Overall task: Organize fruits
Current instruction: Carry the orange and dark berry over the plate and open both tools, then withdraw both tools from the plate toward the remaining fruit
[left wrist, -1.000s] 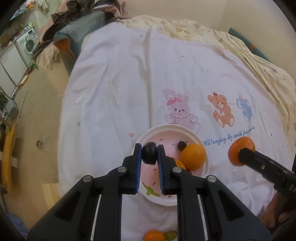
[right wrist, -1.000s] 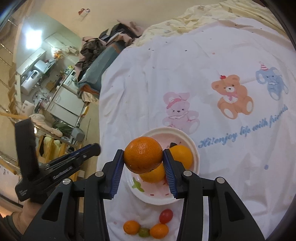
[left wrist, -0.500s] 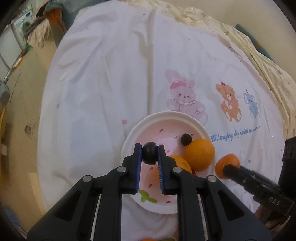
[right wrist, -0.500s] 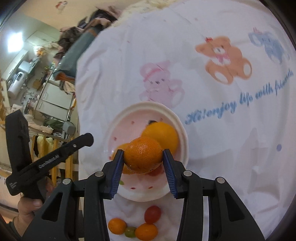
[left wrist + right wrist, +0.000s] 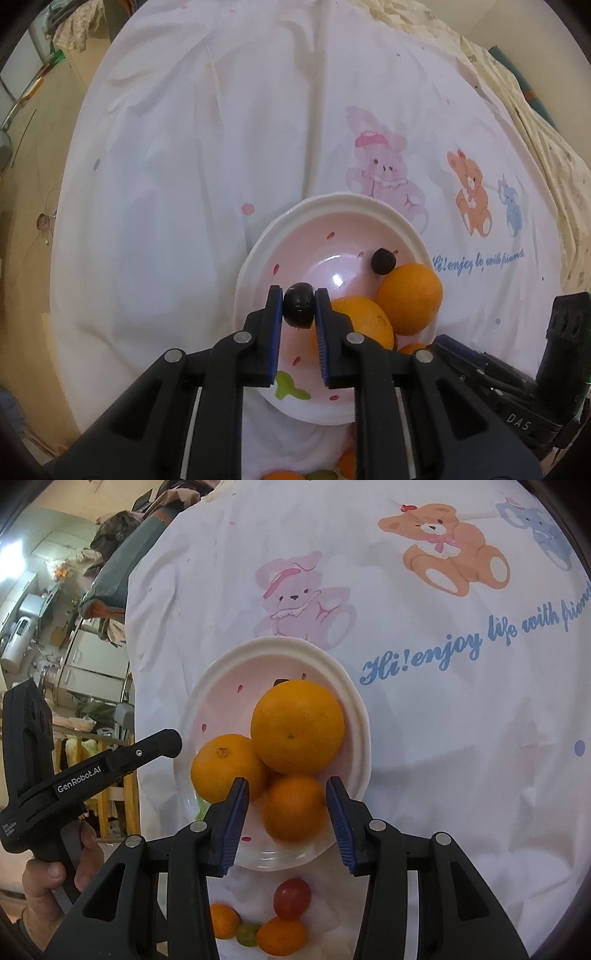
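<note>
Glossy pink bowl (image 5: 360, 716) sits on a wrinkled white sheet (image 5: 177, 184). Left gripper (image 5: 298, 308) jaws pinch a smooth dark round fruit (image 5: 298, 309) above the bowl. Right gripper (image 5: 288, 805) jaws have just been opening; a dimpled small orange (image 5: 293, 806) sits loose between them at the bowl's 6 o'clock.

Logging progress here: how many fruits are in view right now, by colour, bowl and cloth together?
Oranges in the bowl: 3
Small orange fruits on the cloth: 2
Dark fruits: 2, one held by the left gripper
Red tomato: 1
Green fruit: 1
Total: 9
</note>
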The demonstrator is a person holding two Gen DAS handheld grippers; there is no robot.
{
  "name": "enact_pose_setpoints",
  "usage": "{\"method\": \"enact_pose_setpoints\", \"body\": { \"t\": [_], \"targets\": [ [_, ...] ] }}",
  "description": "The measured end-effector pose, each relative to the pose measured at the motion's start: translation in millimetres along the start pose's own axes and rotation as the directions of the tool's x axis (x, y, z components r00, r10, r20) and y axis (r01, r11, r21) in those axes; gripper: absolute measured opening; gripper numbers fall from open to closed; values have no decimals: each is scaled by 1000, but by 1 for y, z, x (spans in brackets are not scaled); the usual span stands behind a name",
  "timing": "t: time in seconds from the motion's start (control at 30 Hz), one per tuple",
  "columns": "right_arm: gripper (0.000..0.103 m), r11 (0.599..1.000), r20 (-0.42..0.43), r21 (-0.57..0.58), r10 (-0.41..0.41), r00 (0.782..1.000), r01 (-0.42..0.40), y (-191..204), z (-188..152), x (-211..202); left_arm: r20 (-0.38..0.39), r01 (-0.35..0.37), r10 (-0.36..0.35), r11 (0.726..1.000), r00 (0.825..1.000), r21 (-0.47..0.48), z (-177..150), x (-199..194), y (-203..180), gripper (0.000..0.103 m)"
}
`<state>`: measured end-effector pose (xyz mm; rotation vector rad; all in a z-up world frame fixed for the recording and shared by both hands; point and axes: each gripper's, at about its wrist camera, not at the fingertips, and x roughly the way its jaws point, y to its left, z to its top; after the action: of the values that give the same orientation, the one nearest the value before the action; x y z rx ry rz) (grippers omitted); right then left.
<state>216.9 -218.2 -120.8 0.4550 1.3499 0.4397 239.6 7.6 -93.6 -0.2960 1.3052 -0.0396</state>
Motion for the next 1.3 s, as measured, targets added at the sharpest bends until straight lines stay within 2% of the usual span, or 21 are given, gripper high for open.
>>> {"method": "enact_pose_setpoints", "body": {
  "t": [0.2, 0.33, 0.37, 0.43, 0.5, 0.57, 0.63, 0.67, 0.97, 1.1, 1.3],
  "targets": [
    [47, 1000, -16, -27, -5, 1000, 5, 6, 0, 2, 4, -11, 11, 1000, 1000, 11, -2, 2, -1, 14],
    [57, 1000, -28, -20, 18, 999, -18, 7, 1, 2, 18, -8, 8, 1000, 1000, 17, -3, -1, -2, 17],
    [59, 1000, -30, -19, 22, 999, -22, 7, 1, 2, 22, -6, 5, 1000, 1000, 24, -3, -2, -3, 21],
    [60, 999, -35, -22, 25, 999, -26, 9, 0, 2, 39, -18, 16, 999, 999, 38, -4, -5, -5, 34],
    [61, 999, -37, -26, 31, 999, -32, 11, 1, 1, 62, -41, 38, 998, 997, 47, -3, -9, -5, 40],
    [65, 999, -28, -26, 45, 999, -46, 12, 1, -1, 68, -43, 40, 998, 997, 49, -3, -11, -5, 51],
    [67, 998, -14, -29, 49, 999, -49, 13, 2, -4, 76, -37, 34, 998, 996, 43, -2, -14, -4, 68],
    [68, 998, -9, -32, 50, 999, -50, 14, 3, -5, 86, -39, 35, 998, 996, 42, -2, -16, -3, 70],
    [78, 996, 74, -73, 62, 995, -57, 25, 5, -24, 106, -23, 18, 998, 994, 51, -5, -22, -5, 72],
    [84, 999, 139, -37, 9, 990, -3, 19, 4, -35, 122, -40, 34, 998, 992, 46, -8, -25, -1, 72],
    [84, 1000, 150, 6, -8, 989, 7, 11, 1, -40, 176, -64, 55, 997, 983, 46, -15, -41, 1, 72]
  ]
}}
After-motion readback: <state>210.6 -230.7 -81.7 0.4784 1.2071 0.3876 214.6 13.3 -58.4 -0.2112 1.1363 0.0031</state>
